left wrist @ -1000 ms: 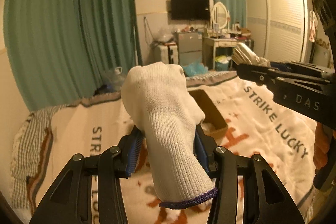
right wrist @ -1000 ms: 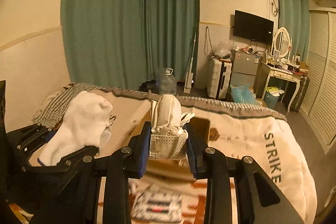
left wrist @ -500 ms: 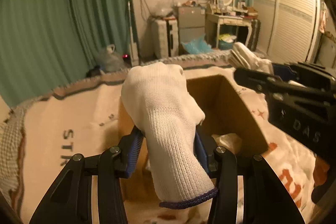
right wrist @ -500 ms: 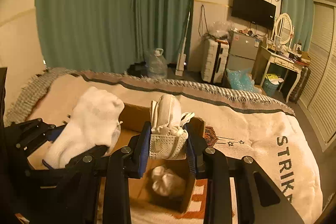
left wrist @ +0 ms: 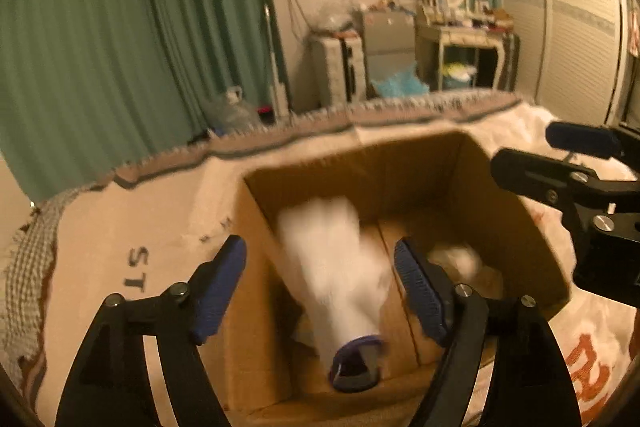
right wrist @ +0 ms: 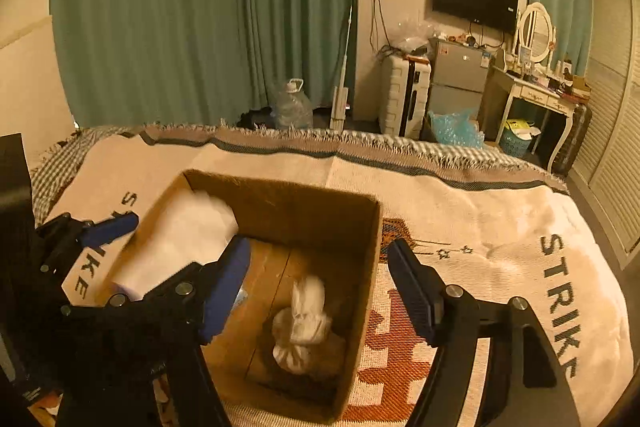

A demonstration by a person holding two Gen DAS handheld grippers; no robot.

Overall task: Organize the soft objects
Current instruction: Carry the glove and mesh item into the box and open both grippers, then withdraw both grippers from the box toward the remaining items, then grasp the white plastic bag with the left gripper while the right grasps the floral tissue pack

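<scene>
White glove point(left wrist: 340, 267) lengthwise in cardboard box point(left wrist: 500, 179), cuff toward camera.

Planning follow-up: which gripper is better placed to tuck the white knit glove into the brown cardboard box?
Left gripper, likely: white knit glove is between its opening jaws; right gripper, also opening, hangs across the cardboard box.
</scene>
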